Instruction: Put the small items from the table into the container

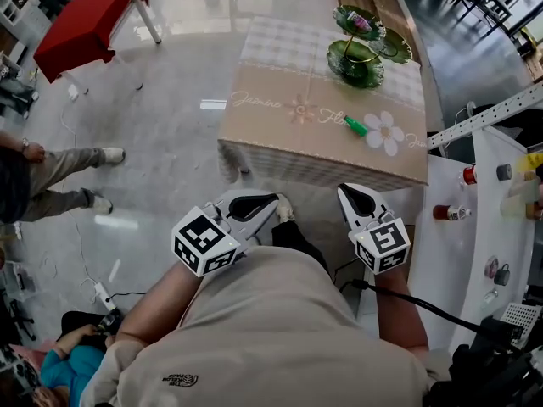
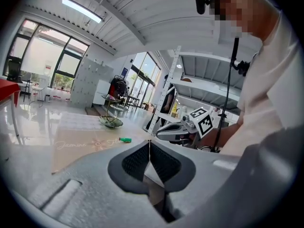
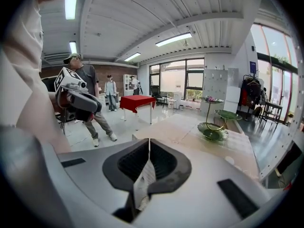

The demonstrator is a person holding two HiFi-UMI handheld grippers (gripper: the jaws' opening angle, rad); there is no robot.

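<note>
A person stands at the near end of a cloth-covered tabletop [image 1: 288, 134], with the left tongs [image 1: 273, 203] and the right tongs [image 1: 349, 192] both held close in front of the body and short of the table's edge. The left tongs are closed pad to pad with nothing between them, and the right tongs are likewise pressed together and empty.

A small green item [image 1: 355, 126], possibly a capped marker though too small to tell, lies alone on the cloth near a printed daisy, toward the tabletop's right side. A tiered green dish stand [image 1: 361, 53] stands at the far right corner, well apart from the item.

To the right, bottles [image 1: 448, 212] sit on a white shelf [image 1: 475, 253]. A bystander's legs [image 1: 64, 181] show at left, near a red table [image 1: 85, 24].
</note>
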